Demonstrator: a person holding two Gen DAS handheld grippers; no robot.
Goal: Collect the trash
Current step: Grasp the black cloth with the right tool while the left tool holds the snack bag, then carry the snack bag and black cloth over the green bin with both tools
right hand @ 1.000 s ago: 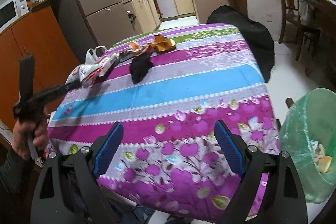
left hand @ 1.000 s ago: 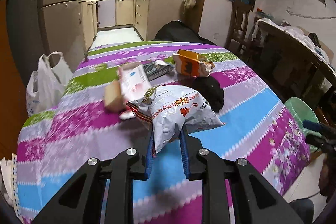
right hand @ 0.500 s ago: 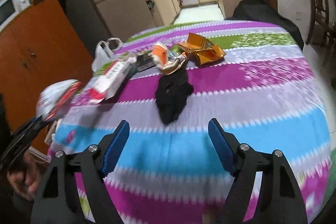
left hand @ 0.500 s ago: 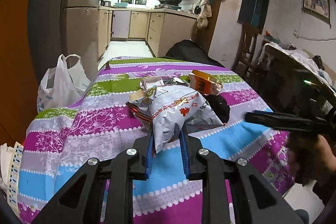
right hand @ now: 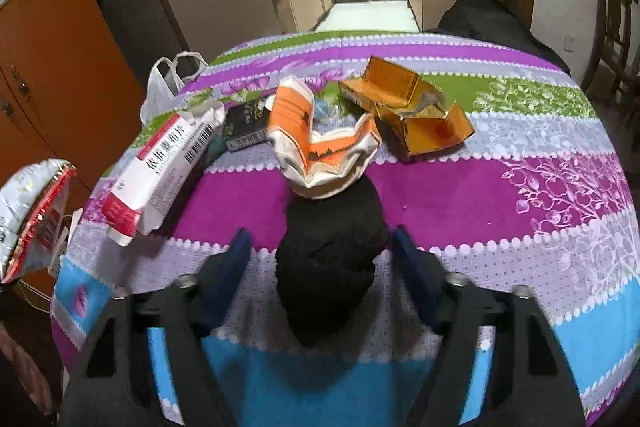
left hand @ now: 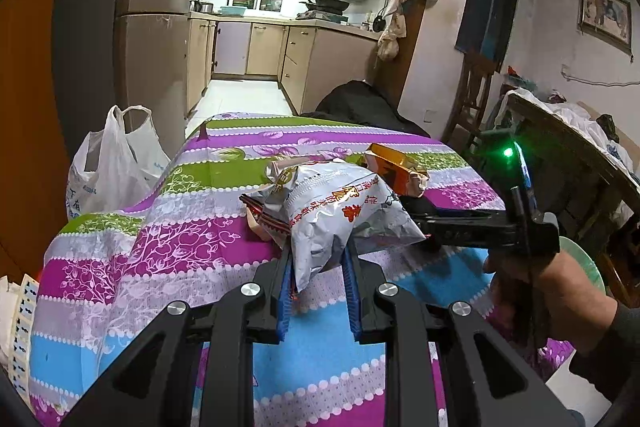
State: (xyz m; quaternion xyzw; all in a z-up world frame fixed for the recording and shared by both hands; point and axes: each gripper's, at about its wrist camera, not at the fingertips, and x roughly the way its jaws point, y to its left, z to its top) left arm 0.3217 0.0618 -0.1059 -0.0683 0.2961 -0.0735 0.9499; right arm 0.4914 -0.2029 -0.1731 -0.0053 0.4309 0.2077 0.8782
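My left tongs pinch the lower end of a silver snack bag, lifted above the striped table. A white plastic bag hangs off the table's far left edge; its contents are hidden. My right tongs are closing around a black crumpled wad, pads apparently not yet touching; a second ago they hung wide over the near edge. Beyond lie a white medicine box, a torn orange-white carton and an open gold box. Bare cloth stretches right.
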